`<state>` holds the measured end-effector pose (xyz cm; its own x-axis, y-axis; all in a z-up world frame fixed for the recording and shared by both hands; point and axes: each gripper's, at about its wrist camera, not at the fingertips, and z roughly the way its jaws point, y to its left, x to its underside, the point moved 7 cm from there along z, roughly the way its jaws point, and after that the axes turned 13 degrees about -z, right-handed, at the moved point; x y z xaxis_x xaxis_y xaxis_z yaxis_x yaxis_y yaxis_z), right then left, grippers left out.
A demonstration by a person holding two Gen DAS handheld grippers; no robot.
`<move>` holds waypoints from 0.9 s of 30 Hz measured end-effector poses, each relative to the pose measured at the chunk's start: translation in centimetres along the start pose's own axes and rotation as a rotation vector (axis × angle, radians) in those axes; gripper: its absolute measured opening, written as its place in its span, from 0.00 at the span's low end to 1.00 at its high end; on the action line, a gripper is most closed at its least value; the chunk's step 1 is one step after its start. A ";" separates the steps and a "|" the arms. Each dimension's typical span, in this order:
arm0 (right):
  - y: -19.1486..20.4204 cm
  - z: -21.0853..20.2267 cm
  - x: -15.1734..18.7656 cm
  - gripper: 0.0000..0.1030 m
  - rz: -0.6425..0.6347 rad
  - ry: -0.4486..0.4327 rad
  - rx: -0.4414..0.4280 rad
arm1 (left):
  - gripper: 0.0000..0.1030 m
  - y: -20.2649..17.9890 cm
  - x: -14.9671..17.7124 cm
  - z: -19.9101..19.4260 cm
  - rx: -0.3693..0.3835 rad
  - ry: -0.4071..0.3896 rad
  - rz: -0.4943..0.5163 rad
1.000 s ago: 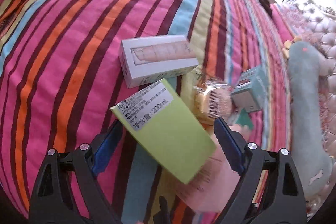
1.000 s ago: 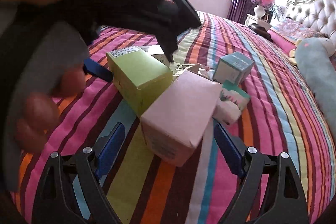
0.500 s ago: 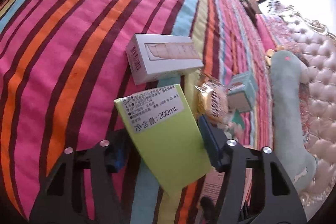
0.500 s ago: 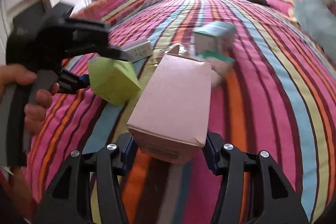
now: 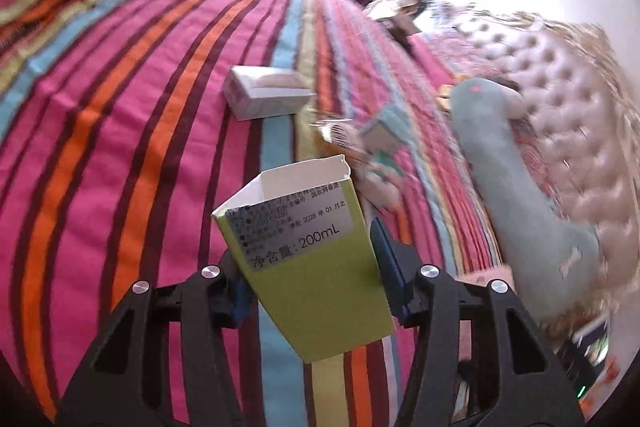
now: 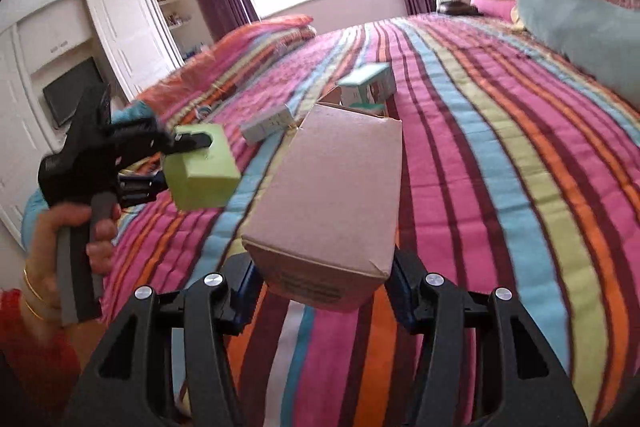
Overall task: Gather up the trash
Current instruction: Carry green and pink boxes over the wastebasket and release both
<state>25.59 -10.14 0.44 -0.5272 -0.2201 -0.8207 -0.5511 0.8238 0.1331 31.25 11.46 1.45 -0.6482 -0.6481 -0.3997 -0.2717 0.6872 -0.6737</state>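
Observation:
An open-topped green carton (image 5: 320, 291) hangs above the striped bedspread (image 5: 120, 147), lifted clear of it. My left gripper (image 5: 308, 259) holds it, its jaws still closing with both pads pressed on the carton's sides. In the right wrist view the same green carton (image 6: 200, 167) and left gripper (image 6: 180, 163) show at the left, carried by a person's hand (image 6: 60, 239). A pink cardboard box (image 6: 328, 203) is raised off the bed, and my right gripper (image 6: 324, 275) is shut on its near end.
On the bed lie a white box (image 5: 264, 95), a shiny snack wrapper (image 5: 336, 135) and a teal box (image 6: 368, 83). A long grey-green plush (image 5: 520, 187) rests along the tufted headboard (image 5: 560, 75). A folded quilt (image 6: 260, 39) sits at the far side.
Both grippers closed on their boxes, lifted them off the bed and drew back. The left view swung toward the headboard; the green carton now tilts upright with its open end showing.

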 end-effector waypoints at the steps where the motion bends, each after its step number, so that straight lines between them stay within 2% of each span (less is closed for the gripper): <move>1: 0.2 -1.3 0.3 0.50 -0.003 -0.020 -0.005 | 0.50 -0.3 1.0 -1.7 0.013 -0.019 0.041; 4: 1.2 -5.0 1.7 0.49 -0.024 -0.056 -0.024 | 0.50 -0.7 5.1 -7.0 0.051 -0.059 0.154; 6: 2.3 -7.3 3.1 0.50 -0.038 -0.065 -0.047 | 0.50 -0.4 7.7 -9.6 0.088 -0.049 0.178; 9: 4.4 -10.4 6.1 0.50 -0.065 -0.038 -0.094 | 0.50 0.6 14.1 -13.7 0.123 0.009 0.235; 13: 7.4 -12.8 11.4 0.50 -0.071 0.066 -0.147 | 0.50 3.3 21.5 -16.4 0.132 0.101 0.245; 15: 8.6 -13.1 14.4 0.50 -0.062 0.140 -0.168 | 0.50 4.9 25.2 -16.3 0.099 0.157 0.267; 19: 9.9 -11.2 20.0 0.49 -0.040 0.307 -0.193 | 0.50 9.2 32.2 -13.3 -0.086 0.284 0.380; 21: 9.9 -9.3 22.9 0.49 -0.019 0.387 -0.200 | 0.50 10.6 34.2 -11.4 -0.123 0.333 0.400; 23: 9.7 -7.0 25.8 0.49 -0.005 0.480 -0.192 | 0.50 11.9 36.6 -8.9 -0.153 0.425 0.431; 27: 9.7 -4.2 29.2 0.49 0.002 0.584 -0.185 | 0.53 14.0 39.2 -5.3 -0.214 0.497 0.467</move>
<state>2.10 -10.76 -19.86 -0.7671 -0.5117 -0.3869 -0.6252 0.7316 0.2718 -1.76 -2.53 -20.34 -0.9646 -0.0789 -0.2514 0.0128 0.9389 -0.3438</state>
